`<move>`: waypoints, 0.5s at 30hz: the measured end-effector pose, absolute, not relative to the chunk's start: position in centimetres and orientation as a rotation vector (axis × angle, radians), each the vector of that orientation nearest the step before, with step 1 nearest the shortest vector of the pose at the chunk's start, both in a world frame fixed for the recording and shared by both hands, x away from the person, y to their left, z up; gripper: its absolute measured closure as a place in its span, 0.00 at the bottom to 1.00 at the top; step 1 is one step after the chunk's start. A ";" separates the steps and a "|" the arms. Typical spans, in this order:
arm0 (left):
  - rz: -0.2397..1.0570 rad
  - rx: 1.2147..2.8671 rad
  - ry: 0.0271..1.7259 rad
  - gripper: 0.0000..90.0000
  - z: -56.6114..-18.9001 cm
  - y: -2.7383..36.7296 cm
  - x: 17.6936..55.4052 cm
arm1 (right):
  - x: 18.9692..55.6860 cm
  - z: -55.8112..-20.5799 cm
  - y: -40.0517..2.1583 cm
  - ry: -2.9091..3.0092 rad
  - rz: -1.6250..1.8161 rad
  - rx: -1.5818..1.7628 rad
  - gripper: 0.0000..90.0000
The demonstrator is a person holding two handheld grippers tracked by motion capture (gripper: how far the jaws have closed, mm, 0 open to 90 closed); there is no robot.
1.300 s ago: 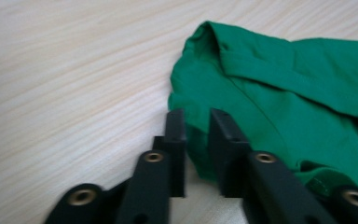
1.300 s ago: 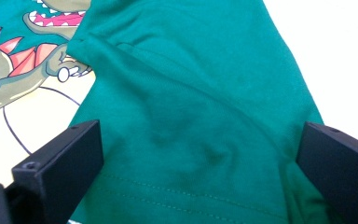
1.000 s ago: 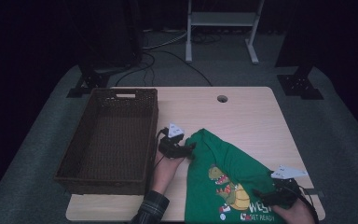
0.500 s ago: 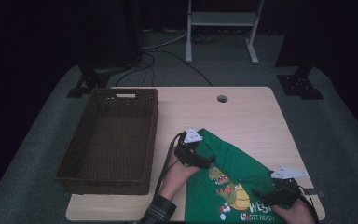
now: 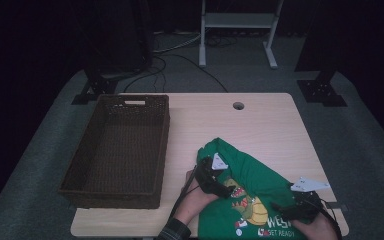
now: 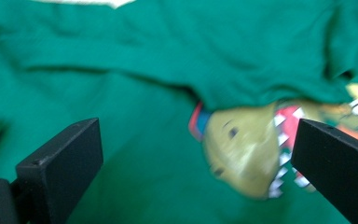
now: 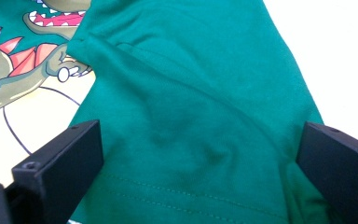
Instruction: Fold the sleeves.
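Folding in hand: a green T-shirt [image 5: 250, 195] with a dinosaur print [image 5: 242, 202] lies crumpled on the near right part of the table [image 5: 260, 125]; judging by the basket [image 5: 120, 145] beside it, the shirt looks meant to be folded and put away.
Left tongs [image 5: 225, 189]: spread wide, jaws just been opening, nothing pinched; in the left gripper view the cloth [image 6: 121, 116] lies under and between the jaws, the dinosaur's head [image 6: 242, 154] just inside the right-hand jaw.
Right tongs [image 5: 285, 210]: spread, not pressing on anything; the shirt's hemmed edge [image 7: 186, 140] lies flat between the jaws, with bare table [image 7: 335, 56] beyond.
Shirt relative to tongs: directly beneath both; the left tongs hover over its middle, on the basket side of the print, and the right tongs sit at its near right edge.
Basket relative to tongs: well apart, off to the outer side of the left tongs.
Risk, double layer: a fold of cloth lies over the print just ahead of the left tongs; closing there could catch two layers and drag the whole bunch instead of one edge.
Risk, slip: the right tongs hold nothing, so any pull by the left would likely slide the shirt across the table.
Risk, edge: the shirt lies close to the table's near edge and could slip off.
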State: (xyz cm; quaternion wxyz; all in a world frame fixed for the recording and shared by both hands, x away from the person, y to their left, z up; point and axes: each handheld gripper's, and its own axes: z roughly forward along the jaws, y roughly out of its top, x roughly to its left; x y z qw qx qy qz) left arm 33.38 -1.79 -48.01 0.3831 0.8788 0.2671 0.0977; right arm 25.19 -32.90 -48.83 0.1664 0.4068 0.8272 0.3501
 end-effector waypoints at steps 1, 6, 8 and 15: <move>0.252 2.249 0.691 0.02 -48.1 -1.5 33.5 | 25.2 -48.8 -32.9 2.355 0.997 1.158 0.00; 0.269 2.242 0.720 0.02 -48.3 -0.4 33.5 | 25.2 -48.8 -32.9 2.355 0.997 1.158 0.00; 0.282 2.245 0.723 0.02 -48.3 0.0 33.5 | 25.2 -48.8 -32.9 2.355 0.997 1.158 0.00; 0.315 2.263 0.694 0.02 -48.4 1.9 33.3 | 25.2 -48.8 -32.9 2.354 0.996 1.158 0.00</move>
